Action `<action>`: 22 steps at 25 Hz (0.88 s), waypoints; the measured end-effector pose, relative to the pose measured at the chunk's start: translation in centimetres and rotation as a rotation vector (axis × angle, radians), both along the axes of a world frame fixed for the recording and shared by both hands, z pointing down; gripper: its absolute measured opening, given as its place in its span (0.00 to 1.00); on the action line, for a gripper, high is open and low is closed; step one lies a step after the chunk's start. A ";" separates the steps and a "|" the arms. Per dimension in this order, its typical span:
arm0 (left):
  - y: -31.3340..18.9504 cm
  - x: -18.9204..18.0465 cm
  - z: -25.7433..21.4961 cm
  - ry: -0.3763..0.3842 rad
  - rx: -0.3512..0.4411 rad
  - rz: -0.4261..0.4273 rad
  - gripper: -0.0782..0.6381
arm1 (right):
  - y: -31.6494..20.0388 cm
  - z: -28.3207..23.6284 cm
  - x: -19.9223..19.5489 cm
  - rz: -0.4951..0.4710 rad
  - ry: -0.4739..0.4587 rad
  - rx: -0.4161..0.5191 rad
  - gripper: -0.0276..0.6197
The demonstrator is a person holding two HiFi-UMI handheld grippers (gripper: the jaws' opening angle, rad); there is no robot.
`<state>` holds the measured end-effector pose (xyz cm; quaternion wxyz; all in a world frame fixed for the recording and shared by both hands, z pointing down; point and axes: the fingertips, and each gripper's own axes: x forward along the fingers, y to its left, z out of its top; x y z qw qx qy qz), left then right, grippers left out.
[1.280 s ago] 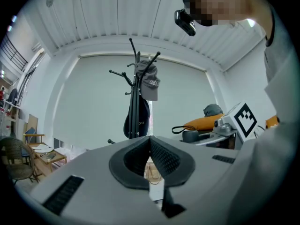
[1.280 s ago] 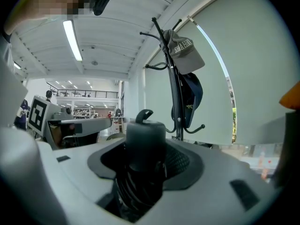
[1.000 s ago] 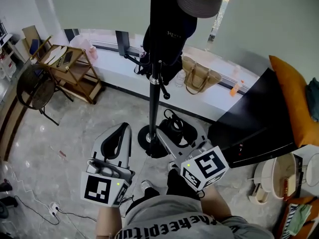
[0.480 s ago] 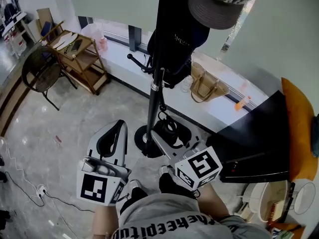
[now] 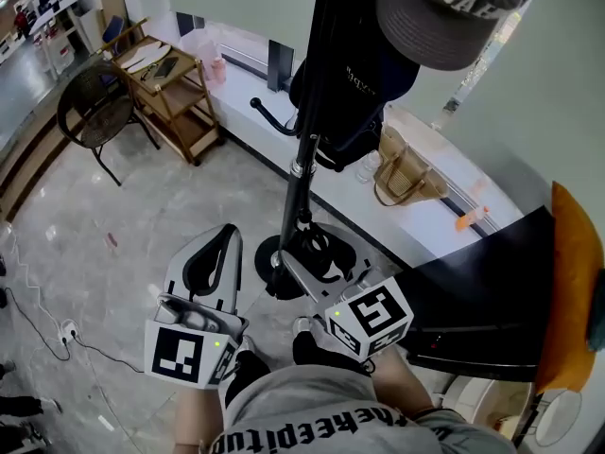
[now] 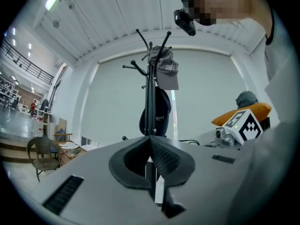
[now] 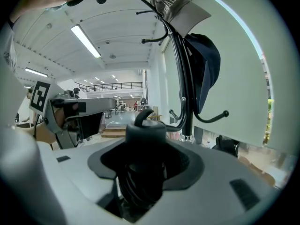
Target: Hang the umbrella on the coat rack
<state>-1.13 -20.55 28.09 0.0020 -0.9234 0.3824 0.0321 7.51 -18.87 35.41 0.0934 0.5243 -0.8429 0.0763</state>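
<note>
Nearer now, the coat rack (image 5: 304,173) — cap (image 5: 444,17) lettering illegible — my right gripper (image 7: 146,149) clamps the umbrella (image 7: 145,128) (left gripper (image 6: 151,146) closed, empty).

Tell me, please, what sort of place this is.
Probably a large office or showroom: a coat rack by a window ledge, a wicker chair, a wooden cart, and a railed mezzanine.

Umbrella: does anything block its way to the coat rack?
Nothing visible does. Open air lies between the umbrella and the coat rack; a cap and dark bag hang higher, but a lower hook is bare.
</note>
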 end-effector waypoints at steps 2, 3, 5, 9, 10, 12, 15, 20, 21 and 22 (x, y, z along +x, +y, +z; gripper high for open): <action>-0.1 0.1 0.2 -0.001 -0.005 -0.021 0.13 | -0.3 0.3 0.1 -0.022 0.005 -0.008 0.40; -0.2 0.1 0.4 -0.001 -0.008 -0.031 0.13 | -0.4 0.5 0.1 -0.031 0.008 -0.011 0.40; -0.2 0.3 0.6 -0.002 -0.014 -0.049 0.13 | -0.7 0.8 0.3 -0.047 0.014 -0.017 0.40; -0.1 0.5 1.4 -0.002 -0.029 -0.094 0.13 | -0.9 1.5 0.8 -0.081 0.027 -0.024 0.40; -0.1 0.5 1.5 -0.001 -0.032 -0.105 0.13 | -1.0 1.6 0.9 -0.089 0.028 -0.025 0.40; -0.1 0.4 1.7 0.000 -0.037 -0.123 0.13 | -1.2 1.8 1.1 -0.101 0.027 -0.027 0.40; -0.1 0.5 1.8 0.000 -0.041 -0.148 0.13 | -1.7 1.8 1.3 -0.118 0.023 -0.028 0.40; 0.4 0.5 1.9 0.000 -0.041 -0.187 0.13 | -2.1 1.8 1.6 -0.141 0.027 -0.026 0.40; 0.5 0.5 1.9 -0.002 -0.041 -0.194 0.13 | -2.2 1.8 1.7 -0.145 0.028 -0.025 0.40; 0.5 0.5 1.9 -0.003 -0.040 -0.202 0.13 | -2.3 1.9 1.7 -0.151 0.029 -0.025 0.40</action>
